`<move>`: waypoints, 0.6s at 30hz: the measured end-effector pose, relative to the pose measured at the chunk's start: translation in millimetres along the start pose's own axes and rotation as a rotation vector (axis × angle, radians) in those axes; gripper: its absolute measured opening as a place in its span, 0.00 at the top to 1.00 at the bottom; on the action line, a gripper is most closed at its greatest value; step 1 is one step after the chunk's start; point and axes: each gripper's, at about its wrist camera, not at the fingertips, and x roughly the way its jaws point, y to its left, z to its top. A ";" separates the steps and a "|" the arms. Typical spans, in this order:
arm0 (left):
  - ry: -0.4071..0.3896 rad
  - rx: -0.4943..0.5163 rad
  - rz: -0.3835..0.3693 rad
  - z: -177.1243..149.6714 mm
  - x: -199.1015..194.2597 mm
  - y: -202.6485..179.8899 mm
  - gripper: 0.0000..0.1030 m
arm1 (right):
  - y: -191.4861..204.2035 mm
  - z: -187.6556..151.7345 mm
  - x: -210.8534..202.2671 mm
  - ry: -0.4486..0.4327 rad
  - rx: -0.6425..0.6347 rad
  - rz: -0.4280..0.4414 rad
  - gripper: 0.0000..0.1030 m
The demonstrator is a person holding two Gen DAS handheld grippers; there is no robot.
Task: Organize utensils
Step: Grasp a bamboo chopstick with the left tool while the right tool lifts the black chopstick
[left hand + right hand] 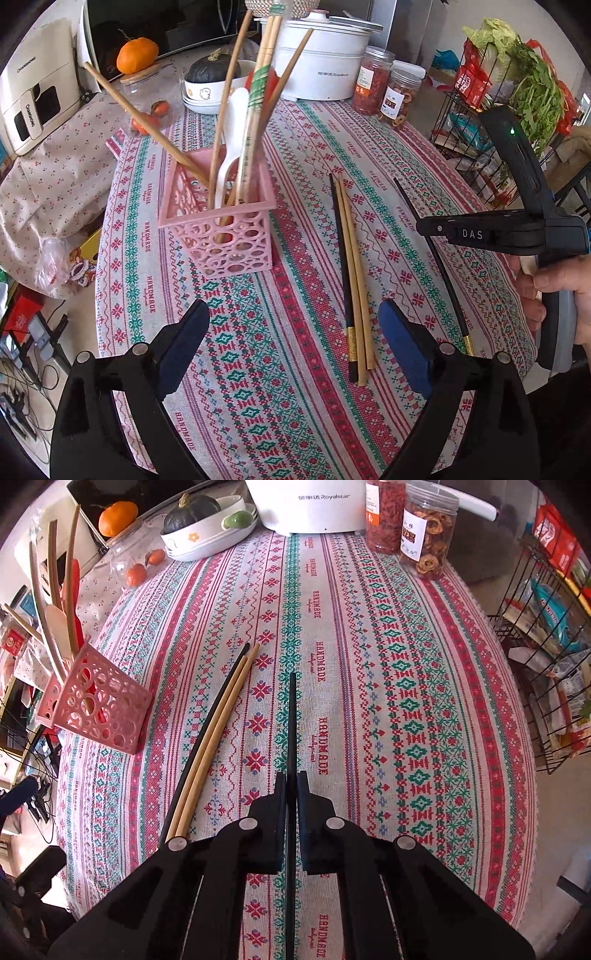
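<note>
The pink basket (218,229) stands on the table (280,369), left of three loose chopsticks (352,280). The left tool (293,347) gapes wide and empty. The right tool (291,775) pinches the black chopstick (292,716); best tilt it tip-down before dropping it in.

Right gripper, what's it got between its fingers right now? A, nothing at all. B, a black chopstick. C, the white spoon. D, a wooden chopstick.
B. In the right wrist view the right gripper is shut on a black chopstick that runs forward from between its fingers; the two wooden chopsticks lie on the tablecloth to its left, and the white spoon stands in the pink basket.
</note>
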 end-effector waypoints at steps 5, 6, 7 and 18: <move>0.041 0.066 -0.003 10.6 30.2 -39.5 0.59 | -20.5 -4.7 -21.2 -0.025 0.024 0.041 0.94; 0.049 0.073 0.007 13.7 38.2 -45.8 0.64 | -25.2 -5.8 -24.3 -0.027 0.030 0.048 0.94; 0.062 0.067 0.006 18.1 47.0 -50.1 0.73 | -30.4 -8.1 -27.8 -0.029 0.035 0.056 0.94; 0.156 -0.094 0.027 81.8 118.4 -58.9 0.88 | -59.5 -11.7 -46.7 -0.061 0.076 0.134 0.94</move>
